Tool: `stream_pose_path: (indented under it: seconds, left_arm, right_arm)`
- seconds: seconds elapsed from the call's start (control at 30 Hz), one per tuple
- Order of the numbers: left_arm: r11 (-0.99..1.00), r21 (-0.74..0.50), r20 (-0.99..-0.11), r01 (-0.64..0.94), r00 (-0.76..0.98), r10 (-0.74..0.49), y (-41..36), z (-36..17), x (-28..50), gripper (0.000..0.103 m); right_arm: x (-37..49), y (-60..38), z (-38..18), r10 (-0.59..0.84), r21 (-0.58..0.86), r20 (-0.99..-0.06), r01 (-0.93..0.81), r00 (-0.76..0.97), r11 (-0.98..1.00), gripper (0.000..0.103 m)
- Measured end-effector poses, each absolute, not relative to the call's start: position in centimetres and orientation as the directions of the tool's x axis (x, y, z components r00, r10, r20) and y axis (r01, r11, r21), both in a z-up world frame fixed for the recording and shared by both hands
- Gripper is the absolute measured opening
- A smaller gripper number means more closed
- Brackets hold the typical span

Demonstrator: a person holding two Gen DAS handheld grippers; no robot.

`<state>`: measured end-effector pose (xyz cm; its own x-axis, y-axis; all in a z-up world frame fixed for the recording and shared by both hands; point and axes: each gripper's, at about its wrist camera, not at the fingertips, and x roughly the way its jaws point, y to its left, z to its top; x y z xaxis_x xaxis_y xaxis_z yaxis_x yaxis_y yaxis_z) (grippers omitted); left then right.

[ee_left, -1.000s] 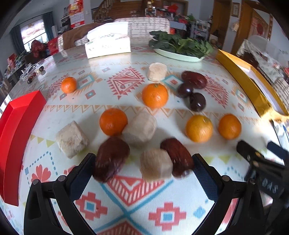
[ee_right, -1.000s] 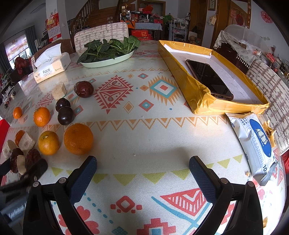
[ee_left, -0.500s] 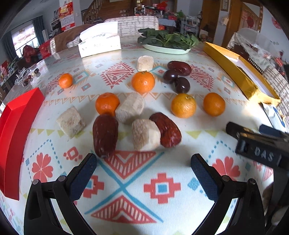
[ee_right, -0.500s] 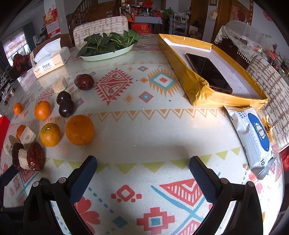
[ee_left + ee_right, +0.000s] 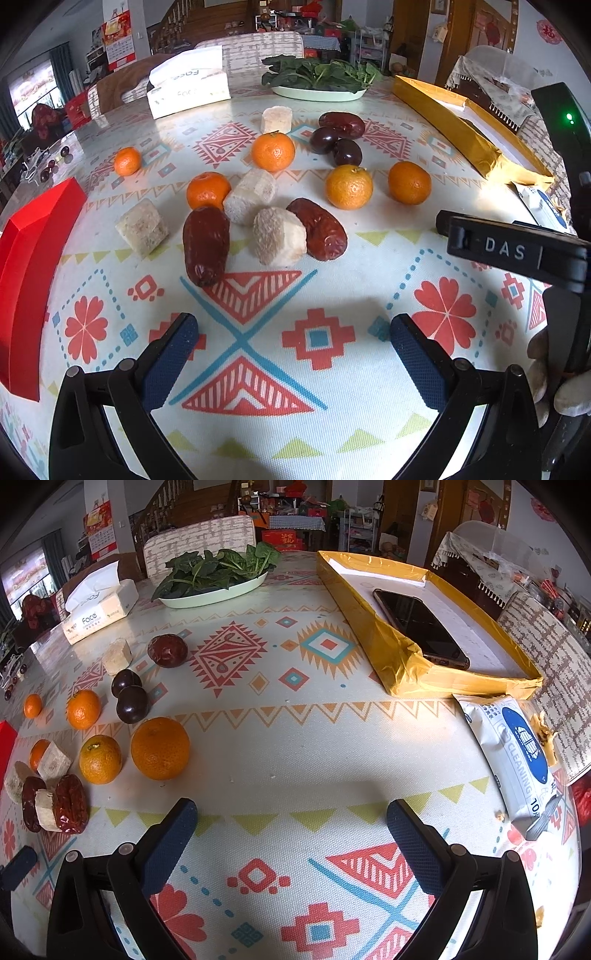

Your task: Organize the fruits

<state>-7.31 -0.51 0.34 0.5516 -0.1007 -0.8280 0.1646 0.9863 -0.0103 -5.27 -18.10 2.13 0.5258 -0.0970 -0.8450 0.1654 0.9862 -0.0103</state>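
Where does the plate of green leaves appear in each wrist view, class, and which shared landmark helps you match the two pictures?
Left wrist view: the plate of green leaves sits at the top centre, at the table's far edge.
Right wrist view: the plate of green leaves lies upper left of centre, also at the far edge.
Shared landmark: the tissue box stands to the plate's left in both views.

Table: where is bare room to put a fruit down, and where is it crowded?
Free: the cloth between the large orange and the yellow box, and the strip before the dates. Crowded: the fruit cluster beside the red box.
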Motion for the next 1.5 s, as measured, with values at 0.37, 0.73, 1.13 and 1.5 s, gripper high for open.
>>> stream_pose_path:
  seconds: [0.37, 0.73, 1.13, 1.5]
  left_arm:
    - [0.984, -0.048, -0.813, 0.171, 0.566, -0.138, 0.3, 1.1, -8.0, 0.094]
    - [0.998, 0.012, -0.552, 0.064, 0.833, -0.047, 5.9, 7.4, -12.1, 0.091]
    - [0.999, 0.028, -0.538, -0.028, 0.842, 0.038, 10.9, 7.2, -11.0, 0.091]
    - [1.0, 0.001, -0.584, 0.004, 0.812, -0.003, 11.6, 5.6, -9.4, 0.073]
  right_arm:
    - [-4.6, -17.9, 2.0, -0.105, -0.014, -0.847, 0.175, 0.521, 0.984, 0.103]
    - [-8.4, -16.9, 5.5, -0.106, 0.02, -0.705, 0.17, 0.701, 0.985, 0.093]
    - [-10.8, -12.7, 8.9, 0.062, 0.083, -0.62, -0.013, 0.782, 0.996, 0.094]
    - [-10.2, -9.5, 6.9, 0.22, 0.13, -0.668, -0.18, 0.711, 0.975, 0.082]
